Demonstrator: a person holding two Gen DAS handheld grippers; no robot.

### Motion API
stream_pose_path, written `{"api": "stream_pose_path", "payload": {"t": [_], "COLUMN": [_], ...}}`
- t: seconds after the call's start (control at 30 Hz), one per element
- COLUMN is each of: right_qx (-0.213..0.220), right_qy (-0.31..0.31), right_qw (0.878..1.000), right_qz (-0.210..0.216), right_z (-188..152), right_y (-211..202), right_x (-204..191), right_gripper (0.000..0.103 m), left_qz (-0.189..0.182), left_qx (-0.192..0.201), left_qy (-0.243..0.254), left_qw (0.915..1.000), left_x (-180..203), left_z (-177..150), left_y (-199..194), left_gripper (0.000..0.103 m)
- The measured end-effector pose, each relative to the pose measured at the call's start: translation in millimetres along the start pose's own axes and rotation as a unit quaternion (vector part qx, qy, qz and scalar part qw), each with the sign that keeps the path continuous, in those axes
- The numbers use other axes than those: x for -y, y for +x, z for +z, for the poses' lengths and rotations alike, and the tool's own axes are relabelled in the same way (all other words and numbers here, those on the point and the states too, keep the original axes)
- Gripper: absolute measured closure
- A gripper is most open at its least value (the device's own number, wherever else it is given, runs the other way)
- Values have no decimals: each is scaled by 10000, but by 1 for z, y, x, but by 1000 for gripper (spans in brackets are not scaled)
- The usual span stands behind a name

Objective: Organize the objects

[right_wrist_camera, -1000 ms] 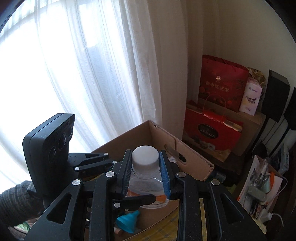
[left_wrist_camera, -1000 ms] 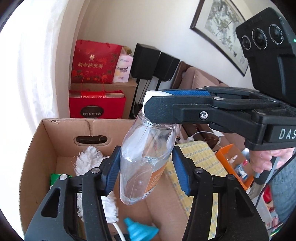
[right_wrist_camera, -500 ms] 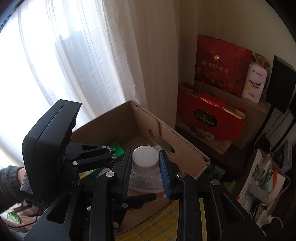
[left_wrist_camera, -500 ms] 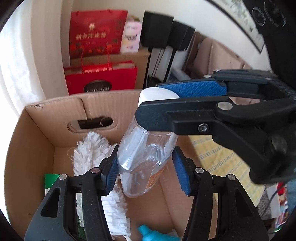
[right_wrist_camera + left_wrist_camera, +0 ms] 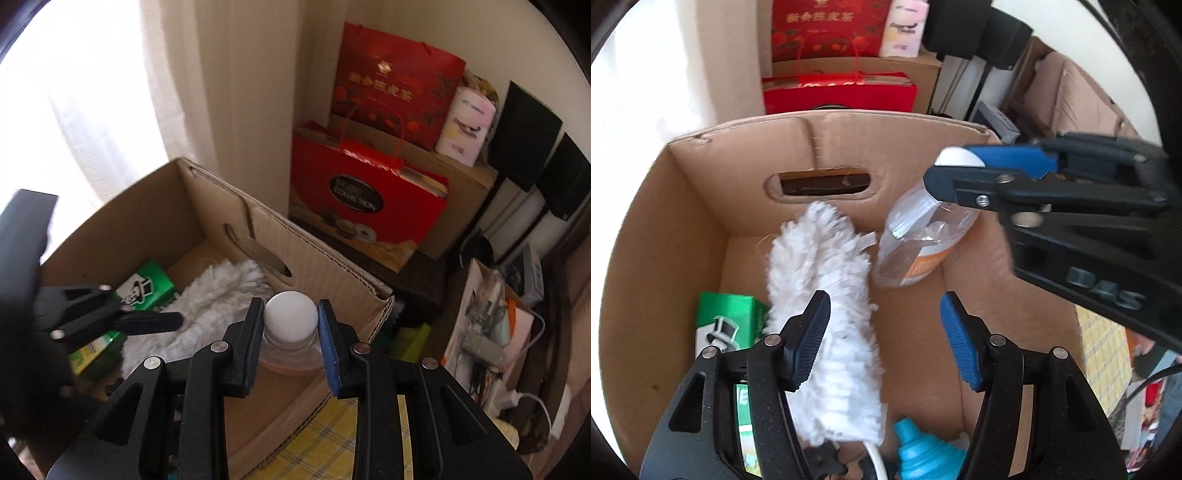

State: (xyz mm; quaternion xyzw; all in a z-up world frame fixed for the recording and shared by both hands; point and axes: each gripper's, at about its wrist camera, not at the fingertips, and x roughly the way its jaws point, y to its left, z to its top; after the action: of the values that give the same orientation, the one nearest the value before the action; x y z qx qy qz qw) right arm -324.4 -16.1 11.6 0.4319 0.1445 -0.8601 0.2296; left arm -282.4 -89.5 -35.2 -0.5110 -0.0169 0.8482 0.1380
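Open brown cardboard box (image 5: pixel 683 229) with a cut handle slot fills the frame centre. Inside: fluffy white duster head (image 5: pixel 827 295) centre, green printed carton (image 5: pixel 724 325) lower left, teal plastic funnel (image 5: pixel 923 450) bottom. Clear plastic bottle with white cap and orange label (image 5: pixel 916 243) hangs tilted inside the box, right of centre. Right gripper (image 5: pixel 291 321): jaws clamped on the cap. Left gripper (image 5: pixel 882 332): jaws have just been opening, now apart, nothing between them.

The box (image 5: pixel 665 236) is matt brown corrugated cardboard. The bottle (image 5: pixel 916 240) is clear glossy plastic with a smooth white cap (image 5: pixel 291 319). The duster (image 5: pixel 827 295) is fluffy white cloth. Each hand-held gripper is matt black plastic with ribbed blue pads (image 5: pixel 956 339).
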Motion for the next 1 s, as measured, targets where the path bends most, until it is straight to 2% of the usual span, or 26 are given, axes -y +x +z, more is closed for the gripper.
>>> {"api": "stream_pose_path", "payload": {"t": [0.17,0.23,0.3,0.33,0.37,0.43,0.5,0.53,0.6,0.67,0.8,1.0], "right_qx": [-40,-41,53,130,224,362,408,457,592,703,913,1224], "right_qy": [197,172,216,223,220,204,213,214,244,355,431,465], "right_qw": [9997,9997,9997,9996,9995,9991,9988,9986,9979,9968,9949,9907], "right_qz": [-144,-184,-126,-97,-93,-11,151,160,137,146,-80,-377], "right_z": [9,10,9,8,7,4,0,-3,-12,-22,-45,-84], "right_y": [5,6,1,-4,-9,-22,-34,-41,-57,-72,-101,-141], "right_x": [-2,-2,-1,0,0,0,2,2,4,9,14,14], "right_gripper": [74,74,73,67,56,47,45,44,41,36,31,21], "left_qz": [119,226,350,396,423,527,634,694,774,744,598,750], "left_qx": [68,122,233,264,284,373,467,539,935,1172,1480,1822], "left_qy": [-144,-106,-21,10,24,29,-39,-106,-281,-363,-367,-172], "left_qw": [9998,9996,9991,9989,9987,9979,9969,9961,9922,9897,9865,9803], "left_x": [-7,-6,-3,-2,-2,-1,-1,-2,-3,-2,7,28], "left_z": [-6,-4,-8,-11,-12,-15,-16,-17,-22,-25,-35,-53], "left_y": [-18,-19,-26,-28,-29,-35,-42,-46,-65,-78,-106,-132], "left_gripper": [42,35,33,31,29,27,25,17,10,5,3,1]}}
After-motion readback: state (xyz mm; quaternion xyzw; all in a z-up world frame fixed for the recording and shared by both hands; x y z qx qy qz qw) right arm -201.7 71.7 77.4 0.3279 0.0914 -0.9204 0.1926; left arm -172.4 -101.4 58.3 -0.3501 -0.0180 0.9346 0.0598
